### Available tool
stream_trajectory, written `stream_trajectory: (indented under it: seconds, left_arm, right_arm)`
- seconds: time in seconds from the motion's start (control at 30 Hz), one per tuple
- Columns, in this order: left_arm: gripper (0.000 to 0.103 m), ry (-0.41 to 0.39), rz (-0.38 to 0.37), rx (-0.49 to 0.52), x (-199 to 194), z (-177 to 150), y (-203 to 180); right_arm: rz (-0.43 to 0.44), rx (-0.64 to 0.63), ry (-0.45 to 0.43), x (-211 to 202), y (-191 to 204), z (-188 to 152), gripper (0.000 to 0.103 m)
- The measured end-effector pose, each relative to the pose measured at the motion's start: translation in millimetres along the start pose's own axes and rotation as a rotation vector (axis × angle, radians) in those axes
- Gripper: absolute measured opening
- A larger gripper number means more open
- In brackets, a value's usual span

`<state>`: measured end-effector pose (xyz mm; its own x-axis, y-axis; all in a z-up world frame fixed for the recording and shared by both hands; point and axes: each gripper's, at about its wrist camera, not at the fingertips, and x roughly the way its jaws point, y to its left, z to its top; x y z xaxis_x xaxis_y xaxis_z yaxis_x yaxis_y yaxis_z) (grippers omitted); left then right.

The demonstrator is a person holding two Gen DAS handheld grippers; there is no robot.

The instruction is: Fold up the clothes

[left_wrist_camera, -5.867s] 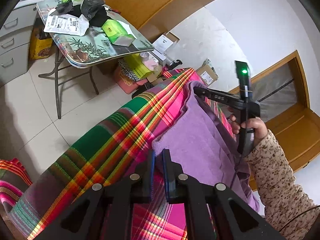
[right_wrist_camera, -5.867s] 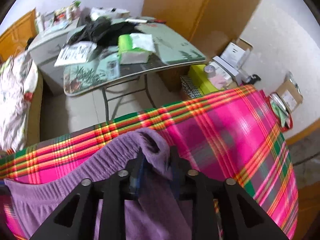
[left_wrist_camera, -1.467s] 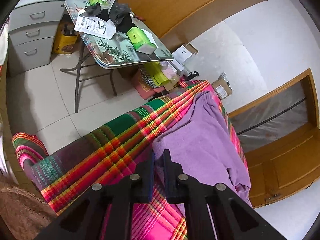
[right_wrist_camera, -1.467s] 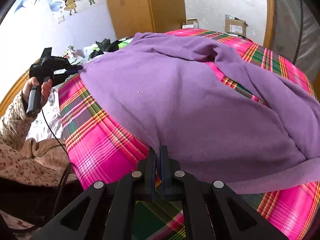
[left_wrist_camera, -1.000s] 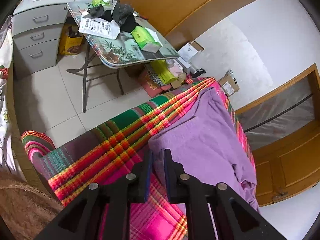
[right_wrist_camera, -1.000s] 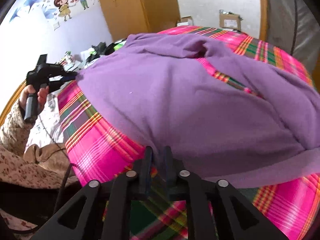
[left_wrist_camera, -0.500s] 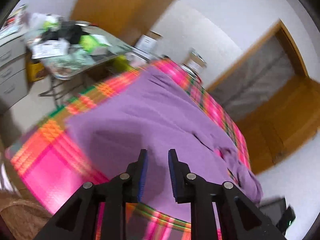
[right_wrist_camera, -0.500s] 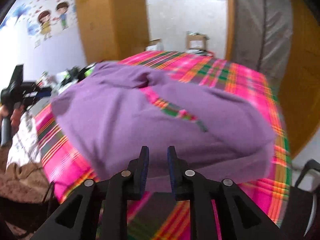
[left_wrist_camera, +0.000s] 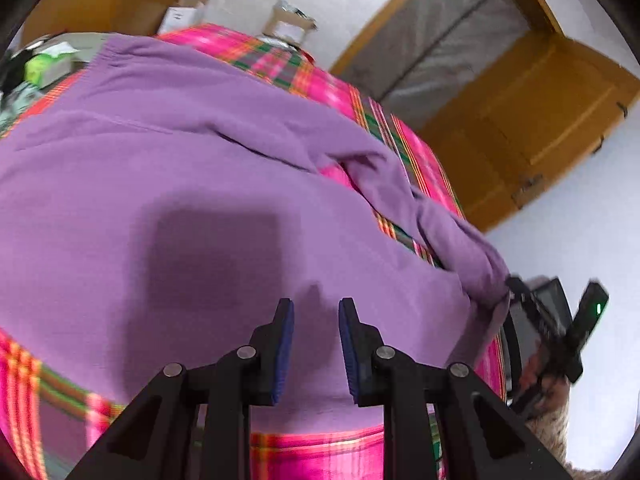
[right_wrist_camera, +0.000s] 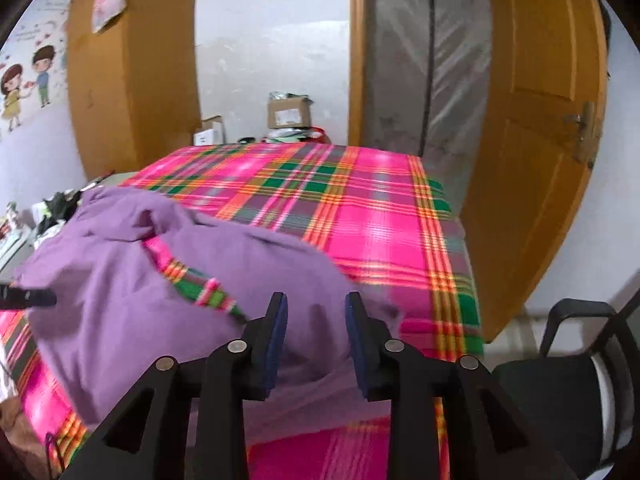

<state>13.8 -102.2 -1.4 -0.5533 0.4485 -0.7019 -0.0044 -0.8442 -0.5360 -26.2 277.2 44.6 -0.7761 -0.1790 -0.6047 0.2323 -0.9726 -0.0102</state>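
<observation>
the left wrist view looks close over the purple garment (left_wrist_camera: 192, 184), which fills most of that frame, spread across the pink plaid bedspread (left_wrist_camera: 404, 148) with a square shadow at its centre; the left gripper (left_wrist_camera: 315, 320) hangs over it with its jaws parted and nothing between them. only this view shows the right gripper (left_wrist_camera: 516, 284) from outside, at the lower right edge beside a hand (left_wrist_camera: 536, 376), its tip at the garment's bunched end (whether it touches the cloth is unclear). the right wrist view shows the same gripper (right_wrist_camera: 316, 312) from behind, jaws apart and empty, over the garment lying rumpled in the lower left half of the bedspread, with a strip of plaid showing through a fold. it alone shows the room: a wooden door (right_wrist_camera: 540, 120) at right, a wardrobe (right_wrist_camera: 132, 72) at upper left, a black chair (right_wrist_camera: 568, 384) at lower right, and cardboard boxes (right_wrist_camera: 290, 114) beyond the bed, contents not visible
</observation>
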Motion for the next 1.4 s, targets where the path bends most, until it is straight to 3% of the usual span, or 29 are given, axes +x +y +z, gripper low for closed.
stream_trajectory:
  seconds: [0.33,0.43,0.97,1.23,1.4]
  left_arm:
    - [0.025,0.112,-0.055,0.087,41,-12,-42]
    - [0.025,0.125,-0.048,0.092,49,-13,-48]
    - [0.029,0.124,-0.046,0.093,52,-10,-57]
    - [0.029,0.117,-0.037,0.086,51,-13,-57]
    - [0.029,0.117,-0.042,0.089,49,-13,-58]
  right_arm:
    - [0.059,-0.046,0.093,38,-6,15,0.034]
    - [0.084,-0.063,0.079,36,-4,15,0.004]
    - [0.059,0.003,-0.06,22,-28,51,0.004]
    - [0.117,0.106,-0.033,40,-54,71,0.005]
    - [0.19,0.173,0.024,43,-65,59,0.006]
